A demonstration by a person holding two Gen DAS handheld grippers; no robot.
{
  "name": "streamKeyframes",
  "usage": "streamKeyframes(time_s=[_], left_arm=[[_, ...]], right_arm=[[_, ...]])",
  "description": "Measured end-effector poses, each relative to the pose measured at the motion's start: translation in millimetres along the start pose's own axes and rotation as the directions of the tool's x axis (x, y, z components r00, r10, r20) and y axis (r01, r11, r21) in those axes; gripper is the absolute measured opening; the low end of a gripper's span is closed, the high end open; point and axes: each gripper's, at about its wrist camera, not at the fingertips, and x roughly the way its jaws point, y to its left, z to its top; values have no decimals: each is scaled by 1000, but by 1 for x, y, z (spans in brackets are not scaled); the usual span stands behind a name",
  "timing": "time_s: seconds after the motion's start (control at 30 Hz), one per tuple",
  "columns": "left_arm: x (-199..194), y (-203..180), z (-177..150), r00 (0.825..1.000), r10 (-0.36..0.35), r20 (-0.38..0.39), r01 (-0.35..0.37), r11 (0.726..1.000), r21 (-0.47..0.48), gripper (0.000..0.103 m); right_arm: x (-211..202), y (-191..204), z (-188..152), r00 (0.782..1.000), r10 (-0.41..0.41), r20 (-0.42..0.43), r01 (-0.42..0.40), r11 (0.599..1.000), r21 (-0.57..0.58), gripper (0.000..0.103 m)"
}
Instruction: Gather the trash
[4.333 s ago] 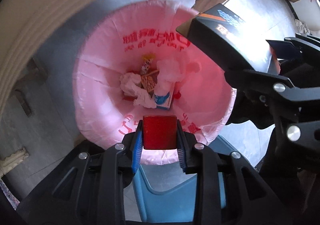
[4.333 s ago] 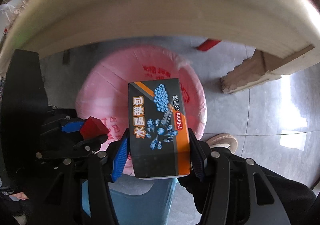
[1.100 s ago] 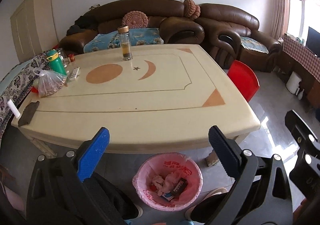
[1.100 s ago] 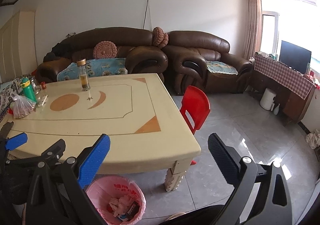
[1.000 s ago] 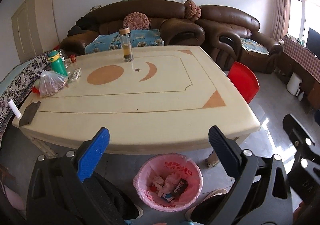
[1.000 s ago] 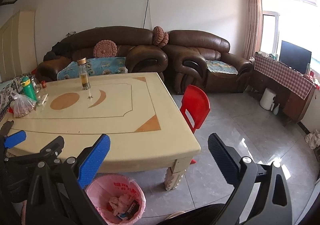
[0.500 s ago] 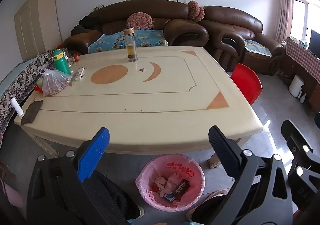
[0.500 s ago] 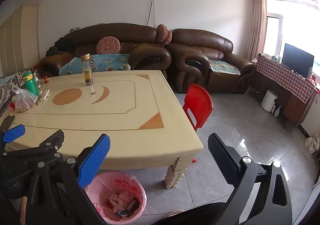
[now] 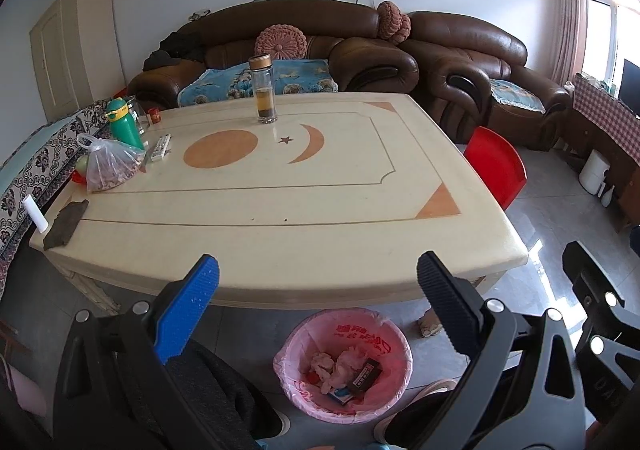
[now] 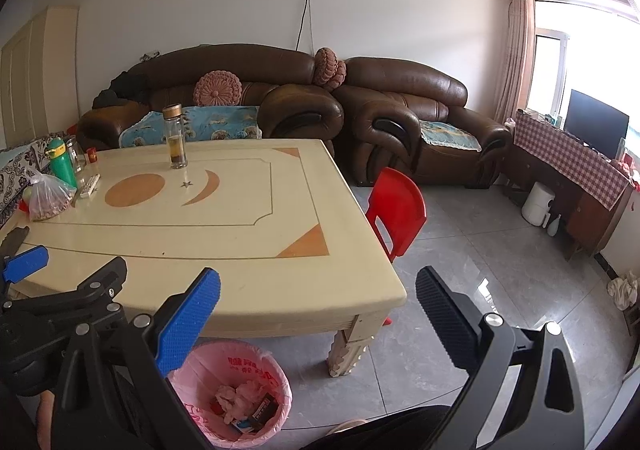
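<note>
A pink-lined trash bin (image 9: pixel 344 364) (image 10: pixel 236 390) stands on the floor under the near edge of the cream table (image 9: pixel 280 186) (image 10: pixel 224 234). Crumpled tissues and a dark box (image 9: pixel 363 370) (image 10: pixel 266 408) lie inside it. My left gripper (image 9: pixel 316 290) hangs above and in front of the bin, open and empty. My right gripper (image 10: pixel 316 290) is also open with nothing between its fingers, off to the right of the bin. The left gripper's fingers (image 10: pixel 26 262) show at the left of the right wrist view.
On the table stand a glass bottle (image 9: pixel 263 90), a green flask (image 9: pixel 122 122), a plastic bag of food (image 9: pixel 110 166), a remote (image 9: pixel 160 146) and a dark flat object (image 9: pixel 66 218). A red chair (image 10: pixel 396 206) sits at the table's right. Brown sofas (image 10: pixel 280 106) line the wall.
Both grippers let go of the red block and the dark box, which dropped into the bin, then opened wide and rose well above the table. In the last second they drifted slightly back.
</note>
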Motion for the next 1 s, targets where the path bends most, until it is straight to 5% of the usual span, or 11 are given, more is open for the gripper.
streamKeyframes(time_s=[0.6,1.0], left_arm=[[9,6,-3,999,19,-26,-20,1000,-13,97],[16,10,-6,997,-52,-52,52,999,-14,97]], right_arm=[[6,-6,0,1000,-15,-9,15,1000,-5,96],[14,-6,-1,1000,-12,-27,12,1000,-7,96]])
